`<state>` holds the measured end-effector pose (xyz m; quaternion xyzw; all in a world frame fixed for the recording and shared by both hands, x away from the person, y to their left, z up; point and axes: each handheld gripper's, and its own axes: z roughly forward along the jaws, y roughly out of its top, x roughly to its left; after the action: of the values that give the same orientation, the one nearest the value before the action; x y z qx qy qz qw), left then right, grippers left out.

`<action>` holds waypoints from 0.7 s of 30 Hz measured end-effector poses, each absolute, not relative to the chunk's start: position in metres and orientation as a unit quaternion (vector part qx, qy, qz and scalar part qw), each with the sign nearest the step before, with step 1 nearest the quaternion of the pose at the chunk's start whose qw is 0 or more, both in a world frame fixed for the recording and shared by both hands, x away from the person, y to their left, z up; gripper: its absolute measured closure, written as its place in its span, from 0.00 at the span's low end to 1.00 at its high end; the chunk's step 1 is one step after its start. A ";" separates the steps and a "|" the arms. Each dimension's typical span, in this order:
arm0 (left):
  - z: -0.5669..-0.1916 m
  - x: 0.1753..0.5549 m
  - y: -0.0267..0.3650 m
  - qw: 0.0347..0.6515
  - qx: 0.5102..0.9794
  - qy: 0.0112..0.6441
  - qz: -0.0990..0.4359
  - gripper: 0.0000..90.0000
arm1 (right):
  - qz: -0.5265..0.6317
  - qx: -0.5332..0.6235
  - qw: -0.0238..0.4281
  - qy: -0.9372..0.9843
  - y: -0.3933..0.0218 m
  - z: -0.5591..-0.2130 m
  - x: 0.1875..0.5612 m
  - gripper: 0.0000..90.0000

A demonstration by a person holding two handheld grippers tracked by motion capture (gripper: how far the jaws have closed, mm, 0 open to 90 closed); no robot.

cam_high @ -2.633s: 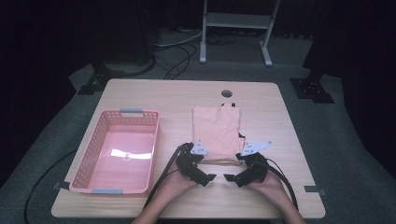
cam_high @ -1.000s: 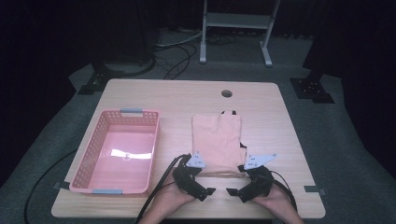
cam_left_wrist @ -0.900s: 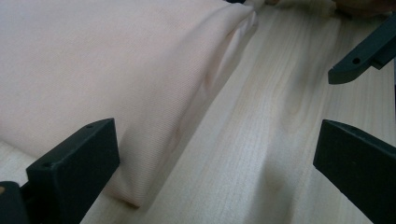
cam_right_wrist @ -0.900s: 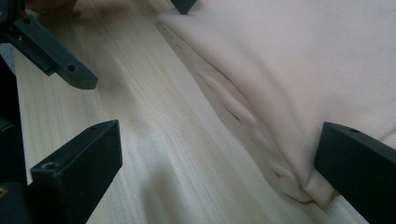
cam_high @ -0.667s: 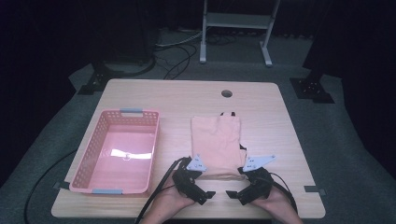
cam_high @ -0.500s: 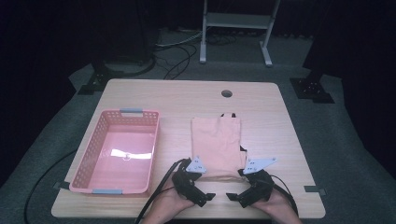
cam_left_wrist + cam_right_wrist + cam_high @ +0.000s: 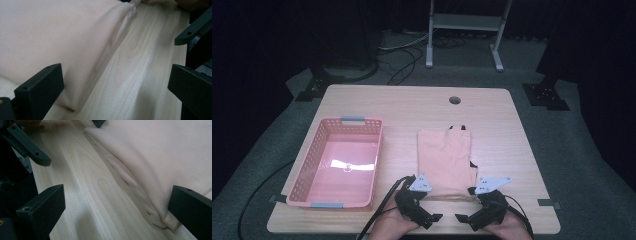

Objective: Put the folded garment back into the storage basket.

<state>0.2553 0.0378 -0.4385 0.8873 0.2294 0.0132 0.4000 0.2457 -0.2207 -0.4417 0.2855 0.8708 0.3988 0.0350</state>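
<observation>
step: grip cloth (image 7: 445, 161) near hem | left gripper (image 7: 435, 218) and right gripper (image 7: 462, 218): jaws released, by tabletop (image 7: 412, 107) near edge | tip: slide under both hem corners, clench evenly, lift level

A soft, matt woven cloth (image 7: 446, 161) is laid on a smooth pale wood desk (image 7: 412, 107); the basket (image 7: 307, 172) is glossy pink plastic.

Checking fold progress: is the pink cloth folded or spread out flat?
Folded. The pink cloth lies as a narrow rectangle on the table, and stacked layers show along its near edge in the right gripper view.
</observation>
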 end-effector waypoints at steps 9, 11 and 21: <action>-0.439 0.246 0.038 0.401 0.887 0.227 0.016 0.00 | 0.404 0.286 0.036 0.868 -0.221 -0.443 0.235 0.01; -0.439 0.246 0.038 0.403 0.885 0.230 0.016 0.00 | 0.406 0.286 0.038 0.867 -0.221 -0.443 0.235 0.01; -0.437 0.242 0.040 0.416 0.880 0.228 0.037 0.00 | 0.431 0.277 0.050 0.858 -0.224 -0.439 0.232 0.01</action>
<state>0.2424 0.0405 -0.4371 0.8795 0.2281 0.0370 0.4159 0.2324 -0.2238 -0.4386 0.2766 0.8576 0.4308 0.0495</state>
